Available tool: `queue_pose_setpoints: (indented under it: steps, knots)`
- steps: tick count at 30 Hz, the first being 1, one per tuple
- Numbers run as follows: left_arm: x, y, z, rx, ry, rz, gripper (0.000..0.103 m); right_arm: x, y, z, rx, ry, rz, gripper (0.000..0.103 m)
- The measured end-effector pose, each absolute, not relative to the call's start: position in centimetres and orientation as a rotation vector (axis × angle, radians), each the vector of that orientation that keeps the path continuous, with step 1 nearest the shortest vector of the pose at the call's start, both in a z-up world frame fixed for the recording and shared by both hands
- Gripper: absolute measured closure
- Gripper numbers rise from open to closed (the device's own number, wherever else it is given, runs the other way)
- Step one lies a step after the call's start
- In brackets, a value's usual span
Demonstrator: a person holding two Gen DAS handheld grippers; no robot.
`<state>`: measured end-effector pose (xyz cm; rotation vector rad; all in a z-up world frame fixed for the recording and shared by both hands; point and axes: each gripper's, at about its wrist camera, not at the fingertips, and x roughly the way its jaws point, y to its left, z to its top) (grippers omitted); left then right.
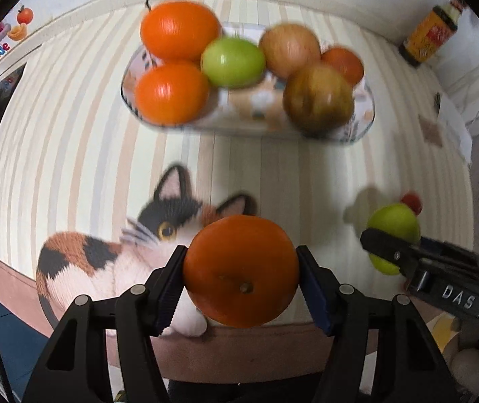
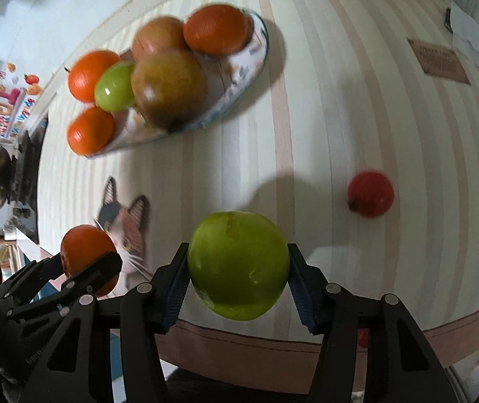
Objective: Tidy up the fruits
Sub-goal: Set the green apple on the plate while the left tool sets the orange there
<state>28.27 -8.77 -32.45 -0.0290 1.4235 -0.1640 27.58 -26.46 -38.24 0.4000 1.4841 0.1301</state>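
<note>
My left gripper (image 1: 241, 268) is shut on an orange (image 1: 241, 270) and holds it above the near table edge; it also shows in the right wrist view (image 2: 86, 258). My right gripper (image 2: 237, 268) is shut on a green apple (image 2: 237, 265), seen from the left wrist view (image 1: 394, 231) at the right. A patterned fruit plate (image 1: 363, 124) at the far side holds several fruits: oranges (image 1: 172, 92), a green apple (image 1: 232, 62) and brownish apples (image 1: 318, 97). The plate also shows in the right wrist view (image 2: 256, 50). A small red fruit (image 2: 370, 193) lies loose on the table right of my right gripper.
The table wears a striped cloth (image 1: 71, 134) with a calico cat print (image 1: 105, 255). A yellow-labelled bottle (image 1: 431, 33) stands at the far right corner. A brown patch label (image 2: 439, 62) is on the cloth at the right. A colourful box (image 2: 4, 100) sits beyond the left edge.
</note>
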Motion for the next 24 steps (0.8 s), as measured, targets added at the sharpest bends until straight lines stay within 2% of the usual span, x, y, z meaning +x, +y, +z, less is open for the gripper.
queue_pose_setpoints:
  steps: [9, 16, 24]
  knots:
    - [35.3, -8.8, -29.1, -0.090, 1.301, -0.150, 0.042, 32.3, -29.4, -33.6, 0.522, 1.394, 0.168, 0.045]
    - [37.8, -9.7, -31.3, -0.125, 1.327, -0.153, 0.042, 39.5, -29.7, -30.4, 0.567, 1.342, 0.242, 0.045]
    - [37.5, -9.1, -33.9, -0.258, 1.347, -0.114, 0.042, 50.2, -24.1, -31.1, 0.517, 1.402, 0.364, 0.045]
